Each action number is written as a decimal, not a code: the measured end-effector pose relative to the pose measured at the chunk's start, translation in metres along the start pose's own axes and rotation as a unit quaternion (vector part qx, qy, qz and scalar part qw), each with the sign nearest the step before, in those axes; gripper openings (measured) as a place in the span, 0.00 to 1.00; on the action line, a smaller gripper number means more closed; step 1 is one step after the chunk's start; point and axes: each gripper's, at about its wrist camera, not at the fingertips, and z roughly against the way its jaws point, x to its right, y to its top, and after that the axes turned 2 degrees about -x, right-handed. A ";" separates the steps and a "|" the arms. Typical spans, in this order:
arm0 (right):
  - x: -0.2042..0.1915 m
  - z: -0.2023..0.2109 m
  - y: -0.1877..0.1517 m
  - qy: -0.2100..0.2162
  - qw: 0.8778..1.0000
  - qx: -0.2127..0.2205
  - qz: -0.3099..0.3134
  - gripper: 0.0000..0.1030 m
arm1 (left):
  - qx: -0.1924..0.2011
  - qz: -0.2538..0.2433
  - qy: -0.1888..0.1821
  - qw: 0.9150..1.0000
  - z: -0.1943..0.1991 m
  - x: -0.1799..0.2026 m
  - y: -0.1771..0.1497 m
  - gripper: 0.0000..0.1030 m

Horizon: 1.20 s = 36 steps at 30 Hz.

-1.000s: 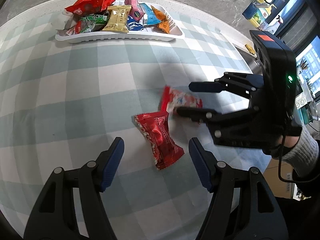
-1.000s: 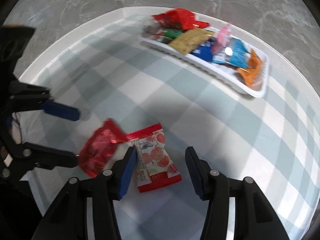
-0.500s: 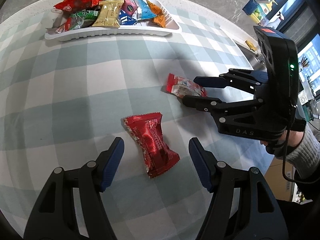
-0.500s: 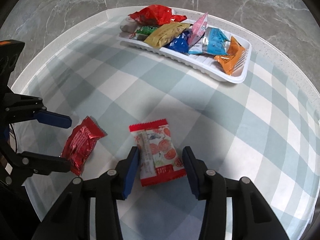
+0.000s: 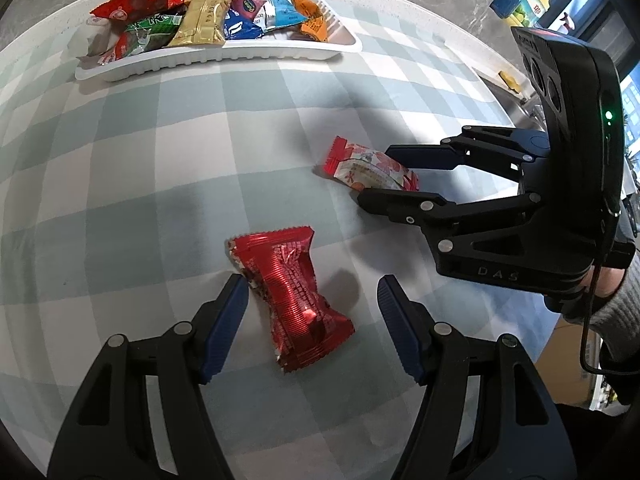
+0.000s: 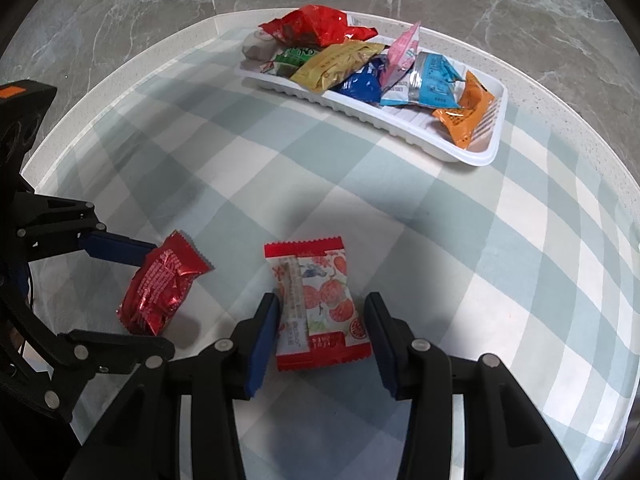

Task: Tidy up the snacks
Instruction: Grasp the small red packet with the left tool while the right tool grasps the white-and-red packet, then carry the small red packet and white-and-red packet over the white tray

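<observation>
A red foil snack packet [image 5: 292, 292] lies on the checked tablecloth between the open jaws of my left gripper [image 5: 312, 312]; it also shows in the right wrist view [image 6: 160, 288]. A white packet with red fruit print [image 6: 316, 304] lies between the jaws of my right gripper [image 6: 320, 336], which stand close to its sides without squeezing it. In the left wrist view this packet [image 5: 368, 166] sits between the right gripper's fingers [image 5: 400, 200]. A white tray [image 5: 224, 54] at the far edge holds several snack packets.
The round table's white rim [image 6: 132, 64] curves behind the tray [image 6: 400, 128]. Grey marble floor [image 6: 160, 4] lies beyond. A cluttered counter with a blue cup [image 5: 504, 0] stands at the far right.
Both grippers have moved forward over their packets. The right gripper's jaws have narrowed around the fruit-print packet. The red foil packet now lies between the left jaws.
</observation>
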 end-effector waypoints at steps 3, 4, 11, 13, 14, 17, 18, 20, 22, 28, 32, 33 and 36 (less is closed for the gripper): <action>-0.001 0.000 0.001 -0.002 1.000 -0.001 0.001 0.46 | 0.001 0.002 0.000 1.000 -0.001 0.001 0.002 0.63; -0.001 -0.001 0.001 -0.002 1.000 -0.002 0.003 0.46 | 0.001 0.002 0.001 1.000 -0.001 0.002 0.002 0.63; -0.002 -0.001 0.002 -0.006 1.000 -0.004 0.009 0.47 | 0.009 -0.005 0.012 1.000 -0.002 0.005 0.002 0.63; -0.002 -0.002 0.002 -0.006 1.000 -0.005 0.010 0.47 | 0.011 -0.005 0.014 1.000 -0.002 0.005 0.002 0.63; -0.002 -0.002 0.002 -0.006 1.000 -0.005 0.010 0.47 | 0.012 -0.005 0.015 1.000 -0.002 0.005 0.001 0.63; -0.002 -0.002 0.002 -0.007 1.000 -0.004 0.010 0.47 | 0.015 -0.006 0.017 1.000 -0.001 0.006 -0.001 0.63; -0.003 -0.002 0.002 -0.008 1.000 -0.003 0.011 0.46 | 0.016 -0.006 0.017 1.000 -0.001 0.006 -0.001 0.63; -0.003 -0.002 0.002 -0.010 1.000 -0.002 0.008 0.45 | 0.015 -0.006 0.015 1.000 -0.001 0.005 -0.001 0.63; -0.003 -0.002 0.001 -0.012 1.000 0.001 0.006 0.43 | 0.018 -0.002 0.012 1.000 0.000 0.004 -0.002 0.63; -0.004 -0.001 0.001 -0.014 1.000 0.002 0.008 0.40 | 0.024 -0.011 0.021 0.999 0.000 0.004 -0.004 0.57; -0.003 0.001 0.000 -0.013 1.000 0.005 0.009 0.38 | 0.027 -0.011 0.027 0.999 0.001 0.000 -0.003 0.29; -0.004 0.001 -0.001 -0.013 1.000 0.005 0.009 0.37 | 0.027 -0.010 0.026 0.999 0.001 -0.001 -0.003 0.26; -0.002 0.002 -0.001 -0.009 1.000 0.007 0.003 0.36 | 0.029 -0.008 0.021 0.999 0.002 -0.004 -0.003 0.23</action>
